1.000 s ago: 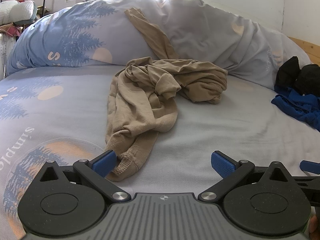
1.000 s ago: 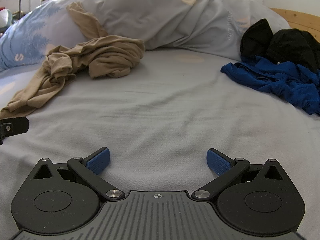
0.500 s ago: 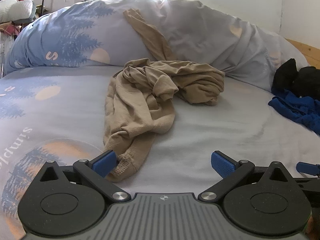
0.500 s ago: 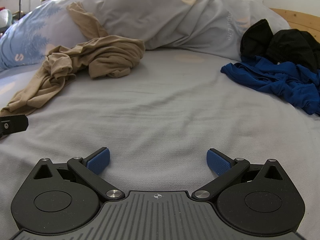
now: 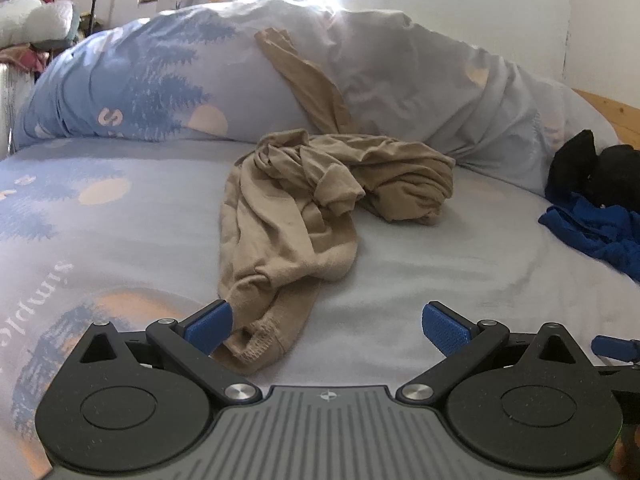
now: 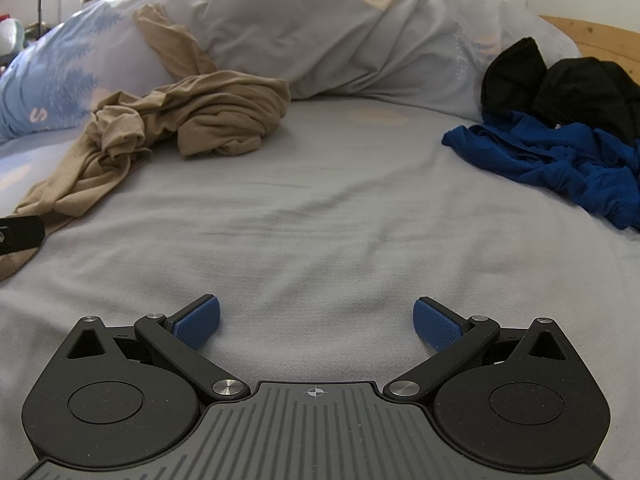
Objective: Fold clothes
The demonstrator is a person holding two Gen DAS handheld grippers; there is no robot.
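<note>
A crumpled tan garment (image 5: 304, 208) lies on the bed, one sleeve draped up over the rolled duvet. Its stitched hem (image 5: 260, 350) reaches between the jaws of my left gripper (image 5: 326, 330), right beside the left pad (image 5: 210, 326). That gripper is open and nothing is pinched. In the right wrist view the same tan garment (image 6: 188, 124) lies at the far left. My right gripper (image 6: 316, 322) stands open over bare sheet. A tip of the left gripper (image 6: 20, 232) shows at the left edge.
A rolled duvet (image 5: 400, 80) with a blue tree print runs along the back. A blue garment (image 6: 560, 164) and a black one (image 6: 560, 84) are heaped at the right, by a wooden bed frame (image 6: 600, 40). The pale sheet (image 6: 320, 220) spreads between the piles.
The left gripper has crept slightly forward and tilted, so the tan hem sits a little further between its fingers. The right gripper has hardly moved.
</note>
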